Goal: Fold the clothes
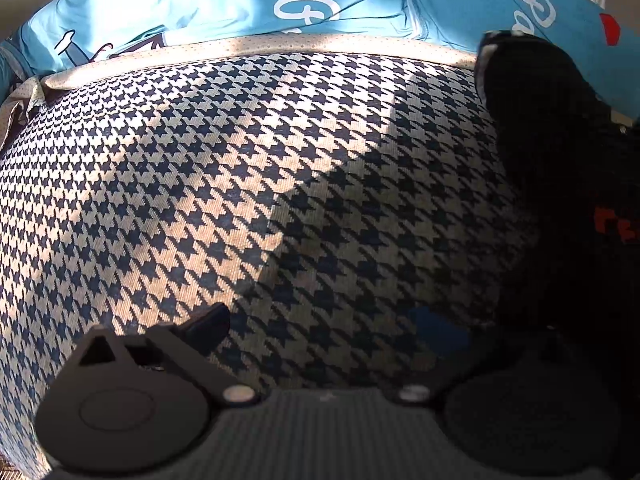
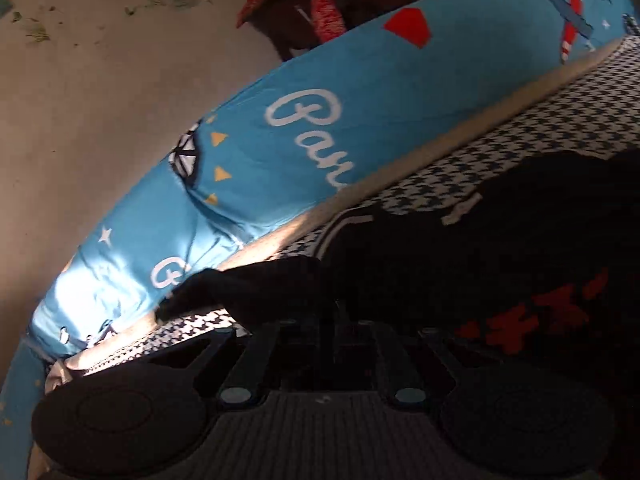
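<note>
A black garment [image 1: 560,168] with red print lies at the right edge of a houndstooth-covered surface [image 1: 240,184]. My left gripper [image 1: 324,328] hovers low over the bare houndstooth cloth, open, with nothing between its fingers [image 1: 208,326]; the garment is off to its right. In the right wrist view the black garment [image 2: 500,248] fills the lower right, and one dark flap [image 2: 240,292] stretches left over the surface's edge. My right gripper [image 2: 332,316] is shut on the garment's near edge, and the dark cloth hides its fingertips.
A blue printed sheet [image 1: 248,4] with white script borders the houndstooth surface on the far side and wraps its side [image 2: 280,152]. Beyond it is a bare grey floor [image 2: 100,80] and dark furniture with a red patterned cloth [image 2: 312,4].
</note>
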### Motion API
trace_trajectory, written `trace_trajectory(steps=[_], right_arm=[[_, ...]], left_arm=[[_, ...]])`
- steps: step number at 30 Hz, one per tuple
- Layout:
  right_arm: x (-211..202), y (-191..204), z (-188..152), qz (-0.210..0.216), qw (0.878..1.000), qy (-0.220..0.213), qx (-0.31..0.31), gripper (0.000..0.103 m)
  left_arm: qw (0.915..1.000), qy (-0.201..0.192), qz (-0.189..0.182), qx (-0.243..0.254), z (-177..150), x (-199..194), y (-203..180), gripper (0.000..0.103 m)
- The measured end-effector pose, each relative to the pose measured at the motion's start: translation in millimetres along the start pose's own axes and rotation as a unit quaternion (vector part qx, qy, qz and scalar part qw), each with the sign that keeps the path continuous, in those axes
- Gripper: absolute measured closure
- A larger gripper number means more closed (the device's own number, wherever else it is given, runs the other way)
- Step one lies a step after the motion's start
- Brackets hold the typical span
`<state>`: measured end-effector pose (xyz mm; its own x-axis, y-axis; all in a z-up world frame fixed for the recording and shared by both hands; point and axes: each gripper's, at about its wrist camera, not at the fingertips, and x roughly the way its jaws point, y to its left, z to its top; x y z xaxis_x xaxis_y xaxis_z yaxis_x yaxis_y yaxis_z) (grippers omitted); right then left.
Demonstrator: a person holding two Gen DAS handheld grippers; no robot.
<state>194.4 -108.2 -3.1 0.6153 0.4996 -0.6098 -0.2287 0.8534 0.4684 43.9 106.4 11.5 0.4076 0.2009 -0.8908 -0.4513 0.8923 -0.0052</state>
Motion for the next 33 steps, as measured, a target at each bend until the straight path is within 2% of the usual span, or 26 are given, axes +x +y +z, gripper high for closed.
trace_trajectory(steps=[3,7,11,14,16,21,23,25,27,29,33], right_arm=[[3.9,-11.0,-5.3,-0.058,0.998,0.018,-0.008,0.091],[-0.4,-14.6,-4.9,-0.068,0.997,0.014,-0.030,0.087],[-7.2,-13.6,-2.0,-0.072,0.996,-0.007,-0.055,0.061],[-5.7,-18.4,-0.2,-0.069,0.996,-0.006,-0.058,0.060],[0.5,-25.2,-1.0,-0.071,0.996,0.012,-0.046,0.059],[9.8,-51.1,-7.8,-0.074,0.995,0.050,0.040,0.059],[9.2,-56.5,-10.0,-0.067,0.995,0.046,0.064,0.056],[9.6,-53.7,-11.4,-0.062,0.995,0.046,0.062,0.050],[9.2,-48.5,-12.5,-0.075,0.995,0.044,0.051,0.050],[4.8,-49.7,-13.9,-0.083,0.994,0.033,0.068,0.050],[3.4,-58.0,-16.5,-0.035,0.991,0.044,0.118,0.050]], left_arm=[[1.0000,0.001,-0.005,0.001,-0.7,0.2,-4.2,0.000],[1.0000,-0.002,-0.008,0.003,-0.4,-0.3,-7.9,0.000],[1.0000,0.004,-0.008,0.004,-0.6,3.3,-10.1,0.000],[0.9999,0.008,-0.007,0.005,-0.9,6.5,-10.5,0.000],[0.9999,0.011,-0.008,0.004,-0.7,9.2,-9.9,0.000],[0.9998,0.010,-0.014,-0.006,0.8,8.9,-6.4,0.000],[0.9999,0.008,-0.014,-0.005,1.0,8.7,-6.3,0.000],[0.9998,0.010,-0.015,-0.007,1.6,9.1,-6.0,0.000],[0.9998,0.009,-0.016,-0.009,1.9,8.3,-5.6,0.000],[0.9998,0.006,-0.016,-0.009,2.1,7.1,-4.8,0.000],[0.9998,0.003,-0.016,-0.015,3.3,5.9,-2.1,0.000]])
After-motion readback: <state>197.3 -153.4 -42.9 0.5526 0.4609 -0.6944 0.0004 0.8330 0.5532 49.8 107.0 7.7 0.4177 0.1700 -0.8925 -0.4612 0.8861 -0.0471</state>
